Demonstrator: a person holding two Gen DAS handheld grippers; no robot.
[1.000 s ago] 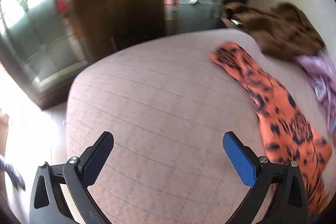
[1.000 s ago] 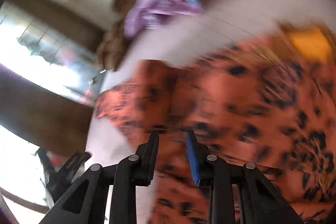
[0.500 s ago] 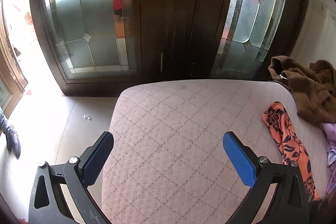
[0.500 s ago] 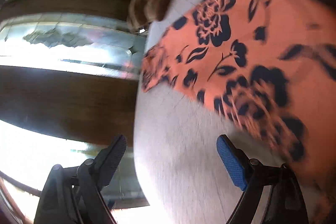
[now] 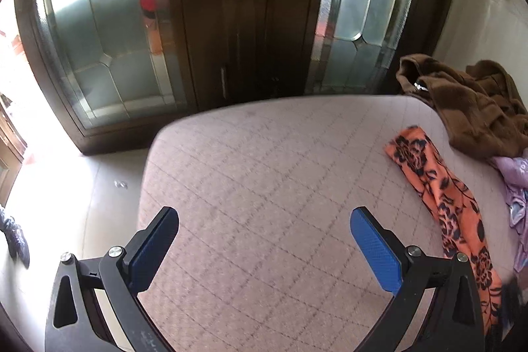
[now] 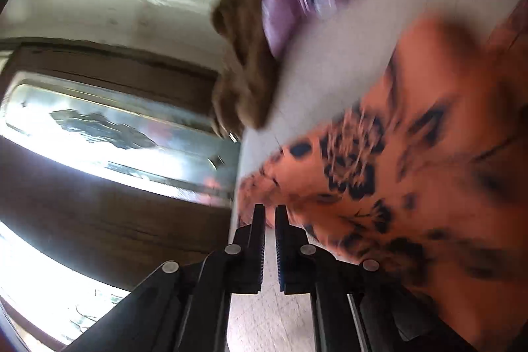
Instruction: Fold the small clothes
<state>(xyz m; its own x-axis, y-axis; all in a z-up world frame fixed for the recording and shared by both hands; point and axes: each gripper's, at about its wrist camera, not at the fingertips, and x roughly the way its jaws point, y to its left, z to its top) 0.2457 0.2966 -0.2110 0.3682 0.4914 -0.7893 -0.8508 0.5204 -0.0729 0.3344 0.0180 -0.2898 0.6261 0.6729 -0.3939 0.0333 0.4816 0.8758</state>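
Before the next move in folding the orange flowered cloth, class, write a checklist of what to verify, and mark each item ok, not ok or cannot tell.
1. Right gripper shut at the edge of the orange flowered cloth: ok.
2. Cloth actually pinched between its pads: cannot tell, the view is blurred.
3. Left gripper open and empty: ok.
4. Bare mattress beside the cloth for folding: ok.
5. Brown garment and lilac garment clear of the orange cloth: cannot tell.
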